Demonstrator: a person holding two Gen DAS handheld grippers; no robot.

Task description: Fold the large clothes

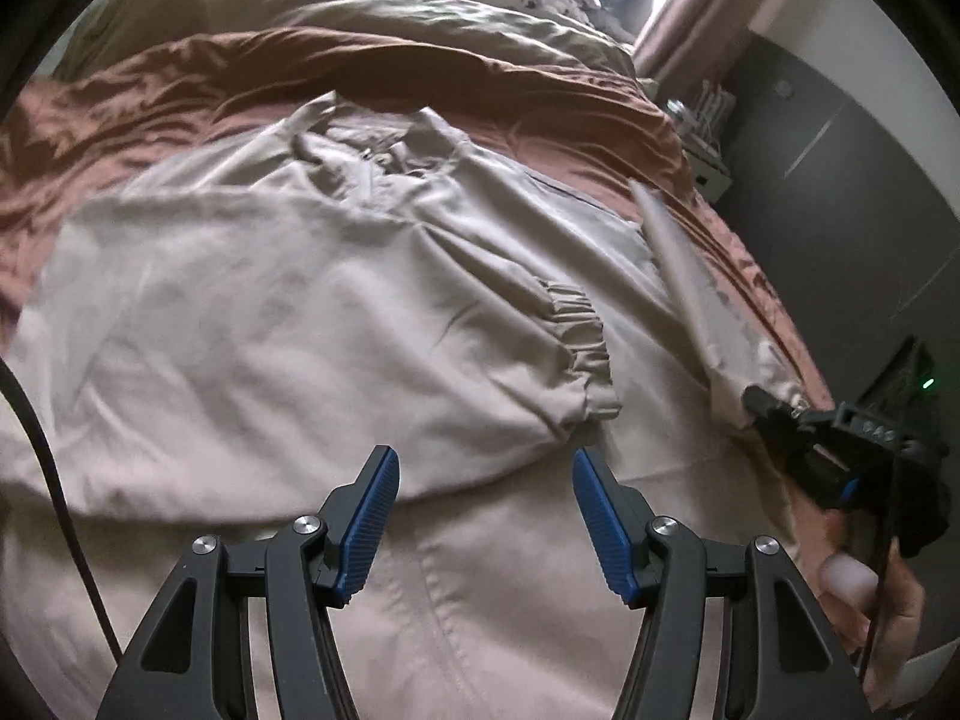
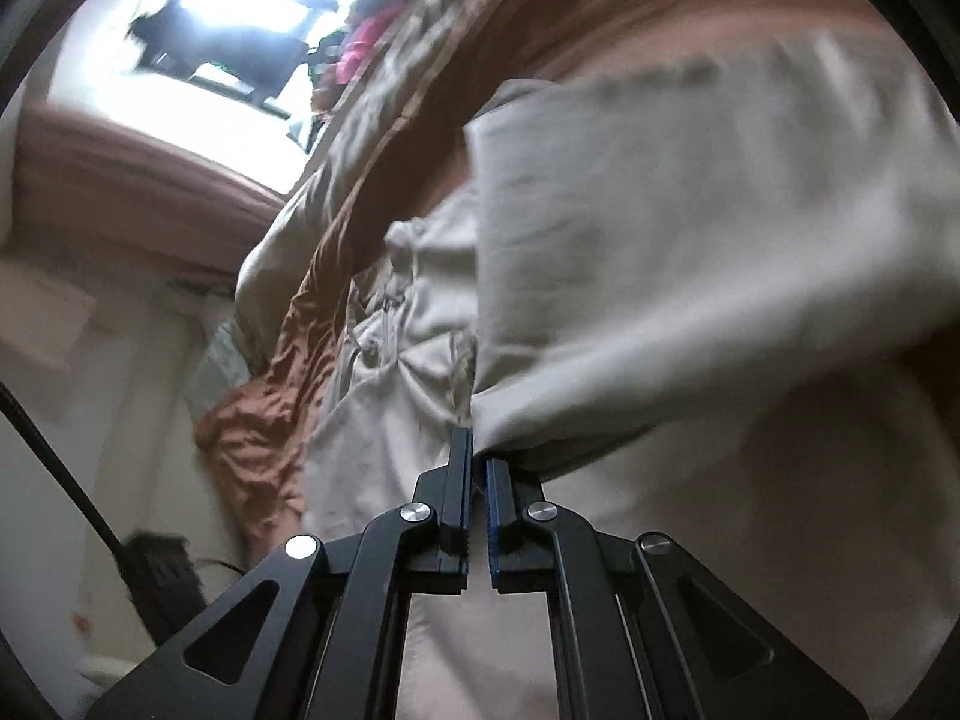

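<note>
Right tool (image 2: 474, 450) pinching jacket (image 2: 690, 270), left tool (image 1: 483, 468) empty

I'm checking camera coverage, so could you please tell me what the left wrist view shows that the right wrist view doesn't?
Only the left wrist view: the open left gripper over the jacket's elastic cuff, and the hand carrying the right gripper. Only the right wrist view: that gripper's pads pinching a fabric edge. Both: the beige jacket on the rust bedspread.

Matt beige cloth jacket (image 1: 288, 312) lies on a glossy, crinkled rust-brown bedspread (image 1: 180, 90).
</note>
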